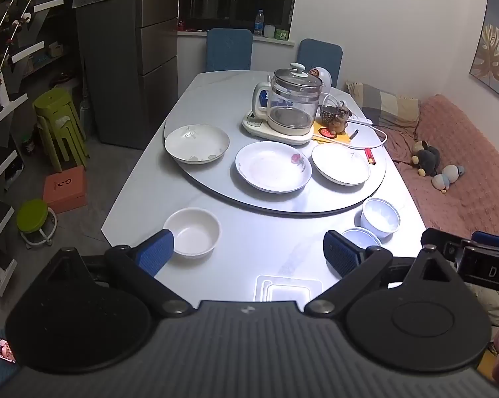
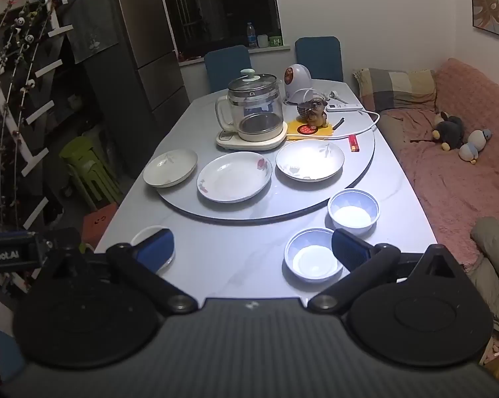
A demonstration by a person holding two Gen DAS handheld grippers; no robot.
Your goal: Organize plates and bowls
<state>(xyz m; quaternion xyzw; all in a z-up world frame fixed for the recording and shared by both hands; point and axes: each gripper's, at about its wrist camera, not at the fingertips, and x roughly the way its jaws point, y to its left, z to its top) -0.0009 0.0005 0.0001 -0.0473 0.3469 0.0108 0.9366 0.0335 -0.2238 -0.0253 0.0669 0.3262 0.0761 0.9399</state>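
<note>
Grey tabletop [image 1: 256, 242] is carrying three plates [image 1: 273, 166] on its turntable; left gripper [image 1: 247, 252] is hovering spread, empty. Right gripper [image 2: 252, 248] is hanging spread beside blue bowls [image 2: 314, 254]; glazed rims risk slipping.

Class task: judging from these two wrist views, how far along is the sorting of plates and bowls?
Nothing looks done: the three plates, left, middle and right, lie separately on the turntable. The white bowl and two blue bowls, far and near, sit unstacked. Nothing is in hand: left gripper and right gripper are open and empty. All stacking remains.
</note>
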